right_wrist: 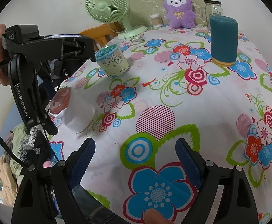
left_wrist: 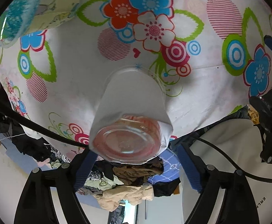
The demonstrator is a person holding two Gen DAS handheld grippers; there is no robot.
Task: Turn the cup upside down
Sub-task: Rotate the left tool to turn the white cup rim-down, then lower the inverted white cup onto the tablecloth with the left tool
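Observation:
The cup (left_wrist: pixel 131 115) is a clear glass wrapped in white paper, with a reddish thick base. It stands mouth-down on the flowered tablecloth near the table's left edge, base up; it also shows in the right wrist view (right_wrist: pixel 76 110). My left gripper (left_wrist: pixel 136 160) is open, its blue pads on either side of the cup's base without pressing it; its body shows in the right wrist view (right_wrist: pixel 38 93). My right gripper (right_wrist: pixel 135 160) is open and empty, hovering over the tablecloth at the near edge.
A patterned paper cup with teal filling (right_wrist: pixel 111 61) stands behind the glass. A teal cylinder (right_wrist: pixel 223 39), green fan (right_wrist: pixel 107 7), purple plush (right_wrist: pixel 179 9) and glass jar (right_wrist: pixel 213 11) stand further back. Clothes lie on the floor to the left.

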